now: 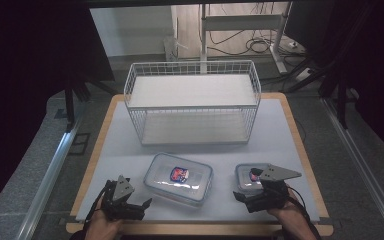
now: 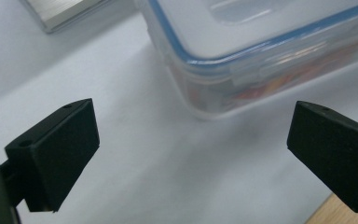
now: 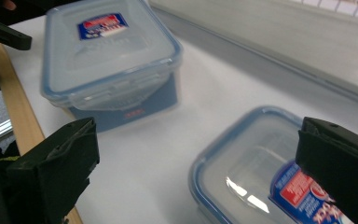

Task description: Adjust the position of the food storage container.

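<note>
On both clear lidded boxes (image 1: pixel 179 179) (image 1: pixel 249 176), red-blue labels (image 3: pixel 101 24) stay unreadable.

Both clear containers, the large container (image 1: pixel 179 179) and the small container (image 1: pixel 249 176), have blue-rimmed lids with red-and-blue labels. The wire basket (image 1: pixel 192 101) is white; the table (image 1: pixel 275 137) pale grey, wood-edged.

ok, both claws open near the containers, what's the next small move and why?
Probably ease the right claw forward and down over the small container, then close. Its jaws stand open with nothing between them, and that lidded container lies just ahead of them, untouched. The left claw is also open, beside the large container, and could wait.
</note>
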